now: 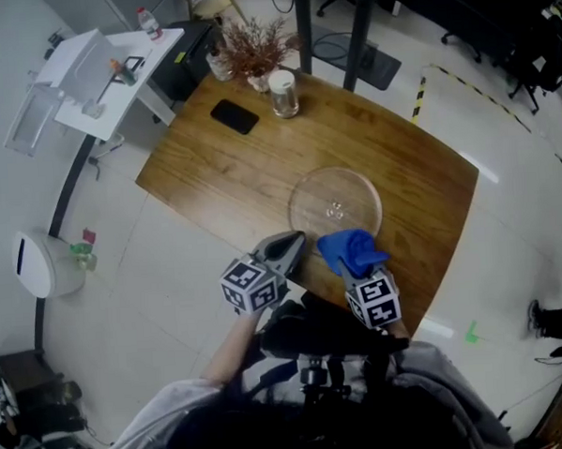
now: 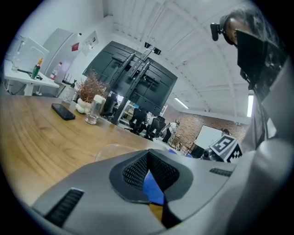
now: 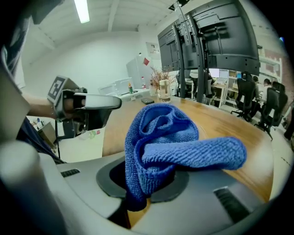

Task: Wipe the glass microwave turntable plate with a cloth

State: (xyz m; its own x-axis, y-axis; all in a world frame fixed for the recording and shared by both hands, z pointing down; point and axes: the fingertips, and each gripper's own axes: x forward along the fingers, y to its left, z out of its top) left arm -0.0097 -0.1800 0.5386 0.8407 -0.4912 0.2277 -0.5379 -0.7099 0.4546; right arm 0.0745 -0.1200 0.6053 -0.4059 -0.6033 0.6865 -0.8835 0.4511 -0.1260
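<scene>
Head view: the glass turntable plate (image 1: 334, 205) lies on the wooden table (image 1: 212, 166). The right gripper (image 1: 351, 264) holds a blue cloth (image 1: 350, 247) at the plate's near rim, with the left gripper (image 1: 296, 239) just beside it.

Left gripper view: the jaws meet at the tips with nothing between them, and the plate lies just beyond.

Right gripper view: the jaws are clamped on the bunched cloth.

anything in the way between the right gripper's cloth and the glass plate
Nothing visible. The blue cloth in the right gripper hangs at the near rim of the glass plate. The left gripper is off to one side; the phone and jar stand beyond the plate.
</scene>
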